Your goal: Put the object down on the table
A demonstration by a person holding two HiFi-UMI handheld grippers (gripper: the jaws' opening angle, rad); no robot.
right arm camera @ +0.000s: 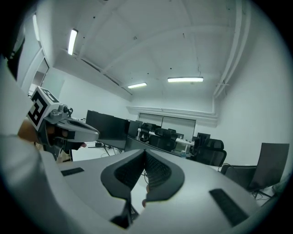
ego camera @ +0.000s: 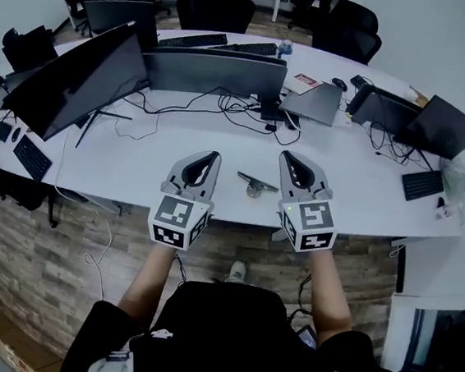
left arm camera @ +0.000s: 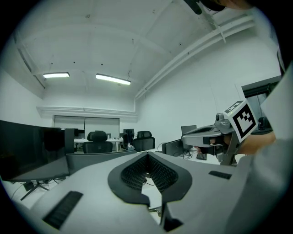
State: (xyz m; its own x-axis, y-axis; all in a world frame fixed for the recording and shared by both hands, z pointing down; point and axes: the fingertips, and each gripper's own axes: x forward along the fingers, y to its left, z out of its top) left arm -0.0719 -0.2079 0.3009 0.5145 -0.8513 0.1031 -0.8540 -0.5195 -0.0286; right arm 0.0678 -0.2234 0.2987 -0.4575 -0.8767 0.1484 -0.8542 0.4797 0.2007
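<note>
**Both claws closed and empty, object lying on the desk**

The left claw (ego camera: 212,156) and the right claw (ego camera: 290,157), grey with ribbed black pads, are both closed on nothing. Between them a small dark object (ego camera: 255,183) with a thin bar lies on the smooth white desk (ego camera: 135,171). Farther away are black cables (ego camera: 241,108) and flat monitors (ego camera: 215,72).

The left gripper (ego camera: 210,157) and the right gripper (ego camera: 290,156) have the same light grey shell, tapering forward, with a black ribbed lining round a teardrop opening and dark slot-like insets on top. Behind each shell is a white marker cube (ego camera: 178,221) printed with black squares. Below the cubes, the person wears a black short-sleeved top (ego camera: 209,327), with pale grey straps (ego camera: 112,365) at its shoulders.
</note>
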